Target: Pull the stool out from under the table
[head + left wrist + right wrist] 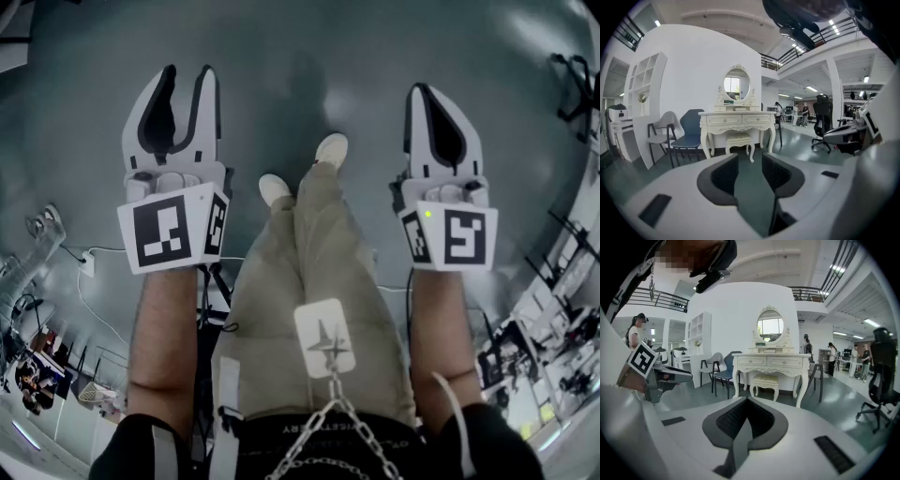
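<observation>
Head view first: you're standing on the grey floor [394,56], looking down past your own legs. Both tools are held out in front with nothing in them, the left claw [187,75] with its jaws spread and the right claw [422,94] pressed together. There's no stool in this view at all. Over to the left gripper view: the jaws stand apart on empty air. Across the room, above the gap, sits the stool [739,139], pale and cushioned, tucked between the legs of the white surface [736,119] that carries the oval mirror [737,86]. A blue chair [691,129] stands off to its left. Right gripper view now: the jaws are closed tip to tip, gripping nothing, and the same stool [765,380] shows under the surface, well apart from you. By my reading, nothing of the job is done yet, since the stool is tucked in its place. Everything is left to do: close the distance, get a claw onto the seat edge or a leg, and draw the stool out clear of the surface. You'll want that right claw opened before it can take hold.
</observation>
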### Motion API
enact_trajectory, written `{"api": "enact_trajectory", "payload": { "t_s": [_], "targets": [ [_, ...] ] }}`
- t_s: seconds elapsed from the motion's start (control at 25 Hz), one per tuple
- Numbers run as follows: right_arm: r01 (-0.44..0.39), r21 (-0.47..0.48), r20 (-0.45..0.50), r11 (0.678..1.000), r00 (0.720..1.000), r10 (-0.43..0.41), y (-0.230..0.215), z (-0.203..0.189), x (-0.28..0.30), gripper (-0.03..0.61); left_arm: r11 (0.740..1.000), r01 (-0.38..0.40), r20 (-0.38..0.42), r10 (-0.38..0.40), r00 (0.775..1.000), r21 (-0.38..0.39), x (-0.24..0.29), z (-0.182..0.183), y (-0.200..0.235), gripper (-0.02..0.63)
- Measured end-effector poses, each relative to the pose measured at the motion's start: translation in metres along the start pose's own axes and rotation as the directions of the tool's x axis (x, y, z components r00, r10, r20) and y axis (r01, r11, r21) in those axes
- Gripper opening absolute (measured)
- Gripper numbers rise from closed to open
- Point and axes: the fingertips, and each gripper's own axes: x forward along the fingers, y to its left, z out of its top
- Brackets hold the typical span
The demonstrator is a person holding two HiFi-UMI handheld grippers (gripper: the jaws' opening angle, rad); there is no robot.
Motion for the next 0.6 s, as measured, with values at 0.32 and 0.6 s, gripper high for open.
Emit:
{"api": "enact_trajectory", "payload": {
  "t_s": [0.32, 0.6],
  "targets": [
    [-0.088, 0.003, -0.035, 0.996, 0.995, 0.089, -0.009, 0.002, 0.033, 0.003, 1.0, -0.022, -0.025, 0.022, 0.999, 0.012, 0.034, 0.02, 0.009, 0.179],
    [-0.182, -0.01, -0.06, 0.983, 0.982, 0.181, -0.02, 0.011, 0.068, 0.057, 0.994, -0.102, -0.019, 0.101, 0.995, -0.033, 0.05, 0.036, 0.016, 0.202]
  ]
}}
